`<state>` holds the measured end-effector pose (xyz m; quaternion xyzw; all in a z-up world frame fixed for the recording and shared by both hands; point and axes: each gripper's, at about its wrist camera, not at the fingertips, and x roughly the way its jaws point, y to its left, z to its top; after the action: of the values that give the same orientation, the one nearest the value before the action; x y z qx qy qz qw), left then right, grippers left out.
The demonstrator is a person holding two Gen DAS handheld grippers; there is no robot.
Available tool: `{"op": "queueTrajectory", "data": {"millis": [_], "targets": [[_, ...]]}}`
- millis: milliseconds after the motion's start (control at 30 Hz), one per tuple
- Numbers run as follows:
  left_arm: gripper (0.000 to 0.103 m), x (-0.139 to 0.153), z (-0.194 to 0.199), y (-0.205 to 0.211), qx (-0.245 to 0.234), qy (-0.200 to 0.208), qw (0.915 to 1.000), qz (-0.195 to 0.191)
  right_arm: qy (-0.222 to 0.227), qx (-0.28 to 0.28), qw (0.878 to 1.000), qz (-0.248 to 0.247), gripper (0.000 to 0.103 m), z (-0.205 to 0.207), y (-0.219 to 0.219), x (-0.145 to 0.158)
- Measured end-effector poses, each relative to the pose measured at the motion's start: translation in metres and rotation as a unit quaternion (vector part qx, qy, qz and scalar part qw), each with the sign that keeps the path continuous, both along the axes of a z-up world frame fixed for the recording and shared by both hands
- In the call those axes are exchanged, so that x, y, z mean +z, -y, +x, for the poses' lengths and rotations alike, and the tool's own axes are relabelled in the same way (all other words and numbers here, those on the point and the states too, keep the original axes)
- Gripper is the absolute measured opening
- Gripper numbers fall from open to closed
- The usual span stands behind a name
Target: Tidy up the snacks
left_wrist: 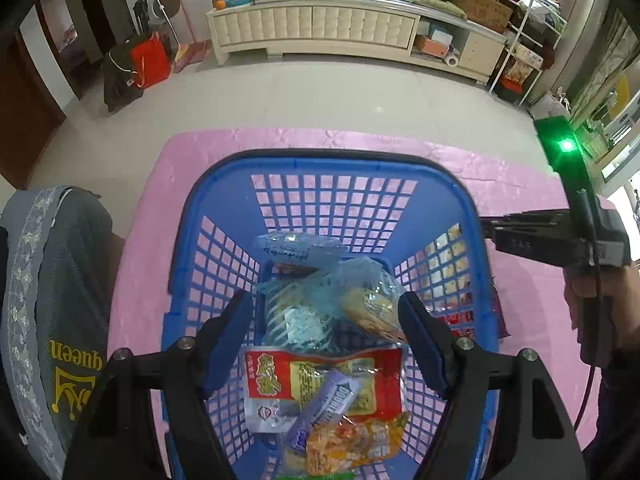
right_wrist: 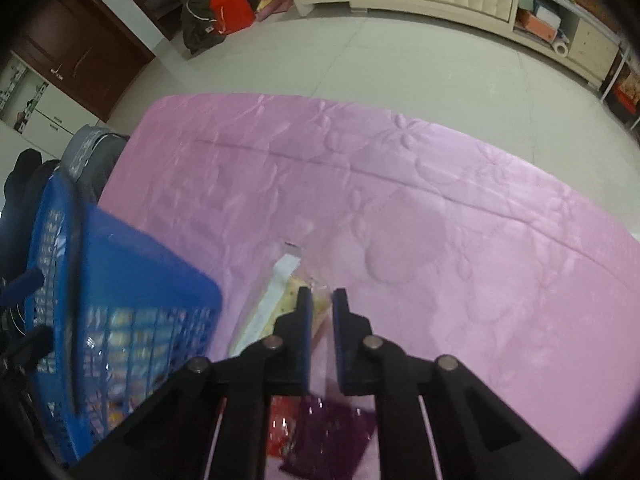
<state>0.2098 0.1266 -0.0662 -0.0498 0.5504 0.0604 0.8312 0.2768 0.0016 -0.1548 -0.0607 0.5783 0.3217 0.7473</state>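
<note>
A blue plastic basket (left_wrist: 320,156) stands on the pink tablecloth (left_wrist: 200,152). It holds several snacks: a clear blue bag of biscuits (left_wrist: 296,320), a red packet (left_wrist: 272,380), a purple bar (left_wrist: 324,408) and an orange packet (left_wrist: 352,444). My left gripper (left_wrist: 324,304) hangs open above them, with nothing pinched. To the right of the basket (right_wrist: 140,256), my right gripper (right_wrist: 321,294) is shut on a clear cracker packet (right_wrist: 276,300) lying on the cloth. A red packet (right_wrist: 280,428) and a dark purple packet (right_wrist: 328,436) lie under that gripper's body. A hand holds the right gripper (left_wrist: 492,226) beside the basket's right wall.
A chair draped with a grey garment (left_wrist: 60,300) stands at the table's left edge. Pink cloth (right_wrist: 440,220) stretches bare beyond the right gripper. Across the tiled floor are a long cream cabinet (left_wrist: 320,28), a red bag (left_wrist: 150,60) and shelves of boxes (left_wrist: 524,52).
</note>
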Motion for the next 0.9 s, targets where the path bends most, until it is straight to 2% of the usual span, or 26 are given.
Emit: {"op": "queueTrajectory", "data": {"millis": [300,467,733,800,900], "targets": [[0.073,0.045,-0.037,0.021,-0.011,0.036,0.9992,-0.009,0.035,-0.014,0.999,0.019,0.012,-0.034,0.045,0.061],[0.073,0.056,-0.048,0.057,-0.032,0.043,0.9985,-0.009,0.044,-0.032,0.998,0.024,0.012,-0.051,0.074,0.075],[0.075,0.038,-0.035,0.128,-0.082,0.009,0.9964,-0.019,0.037,-0.066,0.997,0.026,0.012,-0.069,0.129,0.065],[0.075,0.031,-0.031,0.142,-0.086,0.002,0.9963,-0.011,0.034,-0.074,0.996,0.031,0.012,-0.069,0.143,0.065],[0.075,0.021,-0.023,0.165,-0.090,-0.010,0.9956,0.024,0.033,-0.085,0.995,0.034,0.012,-0.070,0.160,0.064]]}}
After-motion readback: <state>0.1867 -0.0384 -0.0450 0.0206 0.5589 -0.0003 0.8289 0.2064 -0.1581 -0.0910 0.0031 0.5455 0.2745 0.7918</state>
